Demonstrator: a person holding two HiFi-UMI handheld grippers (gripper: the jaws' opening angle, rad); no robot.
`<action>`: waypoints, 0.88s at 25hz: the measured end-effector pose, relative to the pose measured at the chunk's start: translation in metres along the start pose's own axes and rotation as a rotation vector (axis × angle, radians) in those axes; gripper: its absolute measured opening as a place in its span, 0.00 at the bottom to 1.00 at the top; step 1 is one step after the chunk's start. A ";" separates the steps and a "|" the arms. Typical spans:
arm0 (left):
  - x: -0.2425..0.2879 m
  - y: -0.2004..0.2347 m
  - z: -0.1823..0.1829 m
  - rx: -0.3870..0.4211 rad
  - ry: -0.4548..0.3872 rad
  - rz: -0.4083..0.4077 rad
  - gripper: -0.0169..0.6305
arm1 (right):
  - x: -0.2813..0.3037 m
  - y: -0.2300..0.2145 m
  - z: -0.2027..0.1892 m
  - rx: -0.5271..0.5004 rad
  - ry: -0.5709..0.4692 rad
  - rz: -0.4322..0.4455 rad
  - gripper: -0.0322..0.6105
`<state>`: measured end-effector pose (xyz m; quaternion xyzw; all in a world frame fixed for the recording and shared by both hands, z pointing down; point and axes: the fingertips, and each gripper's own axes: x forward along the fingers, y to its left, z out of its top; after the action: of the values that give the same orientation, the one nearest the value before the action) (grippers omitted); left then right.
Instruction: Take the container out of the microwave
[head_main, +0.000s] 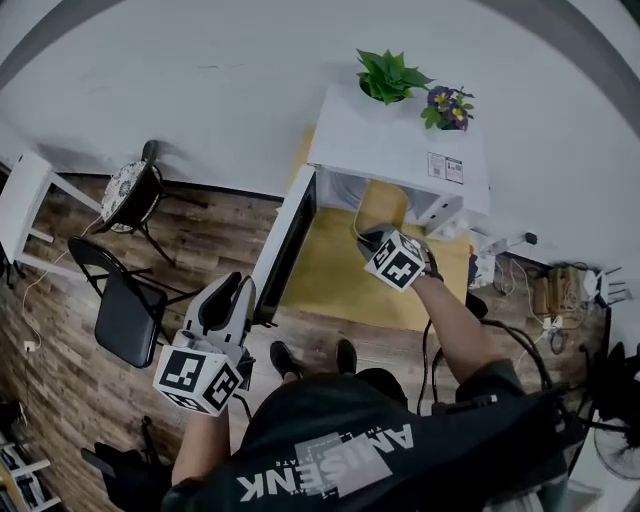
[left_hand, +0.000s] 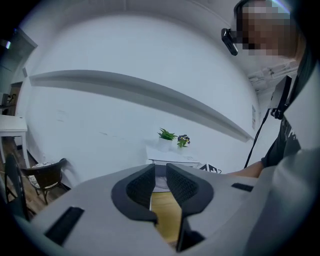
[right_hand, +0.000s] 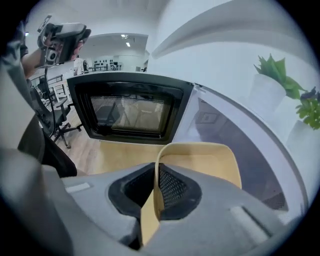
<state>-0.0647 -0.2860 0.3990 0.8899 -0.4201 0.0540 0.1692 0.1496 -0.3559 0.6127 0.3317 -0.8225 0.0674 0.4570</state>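
A white microwave (head_main: 400, 140) stands on a yellow table (head_main: 330, 280), its black-windowed door (right_hand: 132, 112) swung open to the left. My right gripper (right_hand: 156, 187) is shut on the near wall of a tan container (right_hand: 202, 160) and holds it tilted, just in front of the microwave's open cavity (right_hand: 240, 150). In the head view this right gripper (head_main: 375, 240) sits in front of the microwave opening. My left gripper (head_main: 232, 288) hovers by the outer edge of the door. Seen from its own camera, the left gripper (left_hand: 159, 182) has a narrow gap between its pads, with nothing in it.
Two potted plants (head_main: 390, 75) (head_main: 450, 107) stand on top of the microwave. A black chair (head_main: 125, 310), a round-seat chair (head_main: 130, 190) and a white side table (head_main: 25, 200) are on the wooden floor at the left. A power strip (head_main: 500, 245) lies at the right.
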 end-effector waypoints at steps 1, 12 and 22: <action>0.003 -0.001 -0.001 0.003 0.003 -0.027 0.13 | -0.004 0.008 0.000 0.008 0.002 0.001 0.08; 0.038 -0.023 0.004 0.045 0.014 -0.271 0.13 | -0.084 0.072 0.025 0.124 -0.051 -0.032 0.08; 0.057 -0.045 0.024 0.106 -0.023 -0.336 0.10 | -0.179 0.071 0.048 0.186 -0.165 -0.187 0.08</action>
<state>0.0056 -0.3094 0.3790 0.9559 -0.2637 0.0367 0.1236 0.1375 -0.2345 0.4567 0.4520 -0.8131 0.0729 0.3596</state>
